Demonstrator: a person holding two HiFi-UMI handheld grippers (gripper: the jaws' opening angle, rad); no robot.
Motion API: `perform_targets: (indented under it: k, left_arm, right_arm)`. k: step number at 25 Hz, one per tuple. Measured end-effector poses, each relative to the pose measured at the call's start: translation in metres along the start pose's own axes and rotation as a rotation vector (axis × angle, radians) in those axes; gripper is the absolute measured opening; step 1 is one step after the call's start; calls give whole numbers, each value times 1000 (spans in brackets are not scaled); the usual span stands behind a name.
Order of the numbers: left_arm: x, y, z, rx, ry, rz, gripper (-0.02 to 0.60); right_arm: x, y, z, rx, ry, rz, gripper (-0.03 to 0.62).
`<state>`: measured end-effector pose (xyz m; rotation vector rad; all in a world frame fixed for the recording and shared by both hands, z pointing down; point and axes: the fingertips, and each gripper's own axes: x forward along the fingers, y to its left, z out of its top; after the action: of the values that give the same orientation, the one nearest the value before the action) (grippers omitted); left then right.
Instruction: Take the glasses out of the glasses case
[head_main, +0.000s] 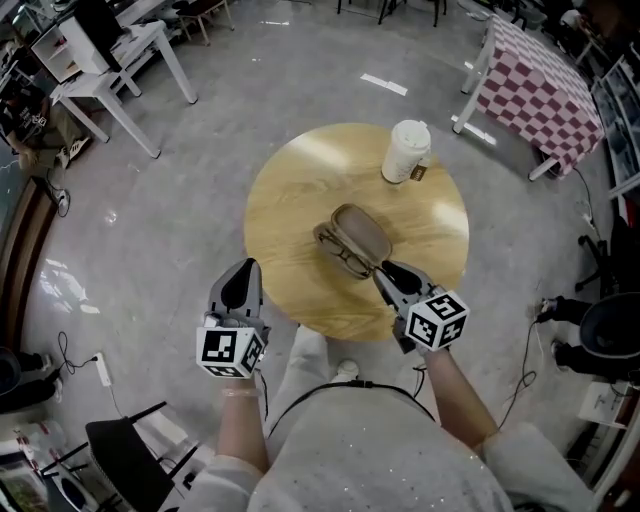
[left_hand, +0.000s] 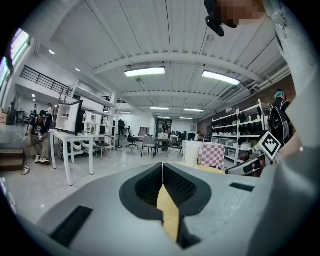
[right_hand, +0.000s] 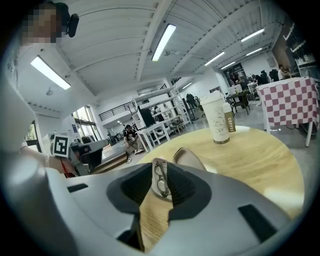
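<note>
An open brown glasses case (head_main: 362, 230) lies in the middle of the round wooden table (head_main: 300, 190), its lid (right_hand: 189, 159) raised behind. The dark-framed glasses (head_main: 346, 256) rest in the case's near half. My right gripper (head_main: 381, 269) reaches in from the near right. Its jaws are closed to a narrow gap on the near end of the glasses (right_hand: 160, 179), which fills that gap. My left gripper (head_main: 246, 268) hovers off the table's near-left edge, shut and holding nothing. In the left gripper view its pads (left_hand: 172, 182) meet at the tip.
A white paper coffee cup (head_main: 405, 151) with a lid stands at the far right of the table, also in the right gripper view (right_hand: 219, 120). White desks (head_main: 110, 70) stand far left. A checkered table (head_main: 545, 90) stands far right, and a black chair (head_main: 125, 455) near left.
</note>
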<state>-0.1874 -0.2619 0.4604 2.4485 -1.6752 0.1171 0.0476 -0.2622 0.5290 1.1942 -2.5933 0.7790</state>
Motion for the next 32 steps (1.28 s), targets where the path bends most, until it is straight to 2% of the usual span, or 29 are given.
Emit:
perform_targets:
  k: [7,13,20,25,32]
  left_arm:
    - [38,11,-6,-7,36,-52,5]
    - [55,23,-11,-20,59,-66,5]
    - [65,33,-21,-32,80,-69,5]
    - [67,39,-24,-41,89,-65,5]
    - [66,42,-27,-49,95,-64,6]
  right_arm:
    - [35,-5,-6,2,101,15,106]
    - [55,-2,-15,-71,206,24,107]
    - [74,-4,-23,-22,305,39,107]
    - [81,-2,-30,-37,380,46,106]
    - [89,-3,-40,25,429,50,92]
